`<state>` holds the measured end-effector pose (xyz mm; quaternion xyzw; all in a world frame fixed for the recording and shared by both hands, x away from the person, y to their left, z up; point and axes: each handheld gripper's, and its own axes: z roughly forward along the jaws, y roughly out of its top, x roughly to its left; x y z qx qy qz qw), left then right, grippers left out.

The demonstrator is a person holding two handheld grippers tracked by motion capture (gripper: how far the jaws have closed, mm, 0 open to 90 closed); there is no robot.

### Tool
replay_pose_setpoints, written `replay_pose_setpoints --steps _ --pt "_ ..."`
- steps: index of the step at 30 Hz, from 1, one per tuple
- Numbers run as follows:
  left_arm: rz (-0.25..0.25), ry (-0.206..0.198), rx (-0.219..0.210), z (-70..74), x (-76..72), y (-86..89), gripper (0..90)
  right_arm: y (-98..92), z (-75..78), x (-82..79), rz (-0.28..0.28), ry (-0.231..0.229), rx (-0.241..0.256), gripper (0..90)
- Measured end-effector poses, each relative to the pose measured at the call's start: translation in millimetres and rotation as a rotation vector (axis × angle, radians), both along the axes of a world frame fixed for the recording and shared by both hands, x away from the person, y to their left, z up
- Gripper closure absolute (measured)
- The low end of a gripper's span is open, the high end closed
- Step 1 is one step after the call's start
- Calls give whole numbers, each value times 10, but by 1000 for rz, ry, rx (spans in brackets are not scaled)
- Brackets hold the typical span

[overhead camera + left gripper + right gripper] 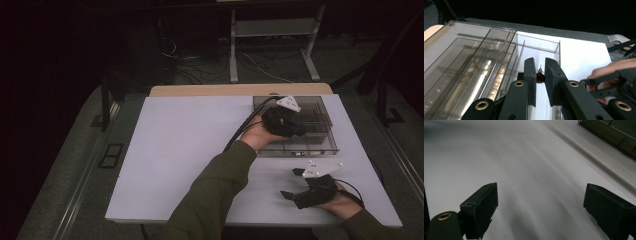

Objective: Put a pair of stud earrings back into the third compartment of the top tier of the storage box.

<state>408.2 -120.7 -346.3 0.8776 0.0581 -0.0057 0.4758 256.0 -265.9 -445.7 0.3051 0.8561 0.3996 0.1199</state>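
- A white rectangular worktop with a pale wooden edge strip along its far side fills the middle of the high view.
- Grey carpeted floor surrounds the worktop on the left and right.
- A pale grey metal frame stand with two legs stands on the floor beyond the worktop's far edge.
- Dark loose cables lie tangled on the floor just left of that stand.
- A dark rectangular floor socket plate sits in the carpet left of the worktop.
- A dark upright post stands near the worktop's far left corner.
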Motion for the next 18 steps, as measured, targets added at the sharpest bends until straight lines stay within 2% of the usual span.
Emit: replay_pose_setpoints --steps 8,15,18 --pt "-17 22 -1 -59 28 -216 786 -12 4 1 -1 1 5 116" --pt "-12 49 29 -149 31 -346 783 -13 7 -3 -1 -2 5 116" --pt "-11 48 39 -163 26 -360 777 -14 7 -3 0 -3 5 116"
